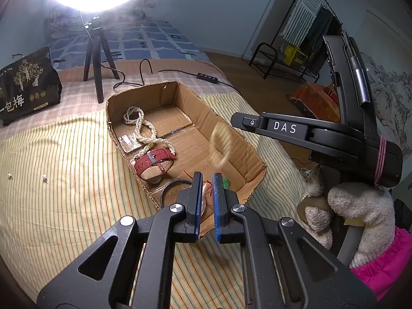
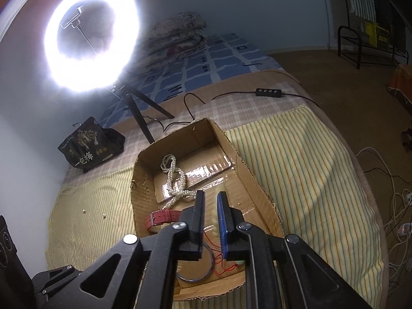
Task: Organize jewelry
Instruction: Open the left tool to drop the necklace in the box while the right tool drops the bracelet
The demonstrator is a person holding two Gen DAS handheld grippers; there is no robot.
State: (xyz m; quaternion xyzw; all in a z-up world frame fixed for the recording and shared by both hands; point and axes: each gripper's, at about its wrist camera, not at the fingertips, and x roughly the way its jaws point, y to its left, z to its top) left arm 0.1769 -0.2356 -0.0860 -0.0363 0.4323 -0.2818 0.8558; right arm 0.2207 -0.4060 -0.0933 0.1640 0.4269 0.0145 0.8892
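i see two tiny pale earrings loose on the striped blanket, well left of the cardboard box. far left sits a black printed bag, apart from the box.

inside the box, left to right: a small silver packet by the left wall, a pearl necklace coiled over it, a red watch strap touching the pearls' near end, a dark bangle at the near end, red thread and a bit of green beside it. a blurred tan piece is over the right half of the box; too smeared to name, can't tell if it touches anything.

my left gripper is over the box's near end, jaws narrow with a gap, nothing between them. my right gripper is over the box as well, jaws narrow, empty; its body crosses the left view from the right, gloved hand on it.

in the right view the bangle is half hidden by the fingers, the strap is cut off by them, the green bit barely shows. the ring light blows out the top left.
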